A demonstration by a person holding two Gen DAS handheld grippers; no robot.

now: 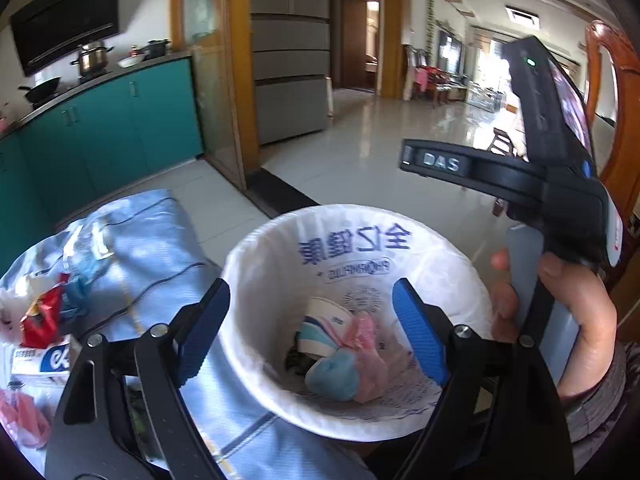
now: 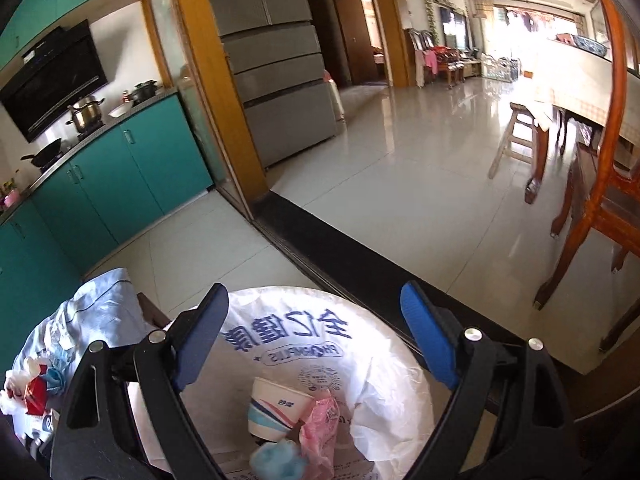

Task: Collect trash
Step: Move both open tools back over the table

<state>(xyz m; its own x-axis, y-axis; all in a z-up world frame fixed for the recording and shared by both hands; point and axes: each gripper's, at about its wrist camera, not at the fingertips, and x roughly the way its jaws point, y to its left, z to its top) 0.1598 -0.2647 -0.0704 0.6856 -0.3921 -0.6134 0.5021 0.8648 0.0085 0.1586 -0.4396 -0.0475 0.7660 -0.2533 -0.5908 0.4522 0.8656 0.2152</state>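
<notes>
Both grippers hang over the round bin lined with a white printed plastic bag (image 1: 360,248). The left gripper (image 1: 316,332) has its jaws spread wide with nothing between them, and the right gripper (image 2: 316,340) is the same. Inside the bin lie a striped paper cup (image 1: 324,330), a crumpled pink plastic bag (image 1: 370,360) and a pale blue wad (image 1: 334,376).

More litter sits to the left on the light blue cloth-covered surface (image 1: 160,240), among it a red crinkled wrapper (image 1: 42,316). It looks light, soft and slippery, so I'd pinch it at a bunched fold.
</notes>
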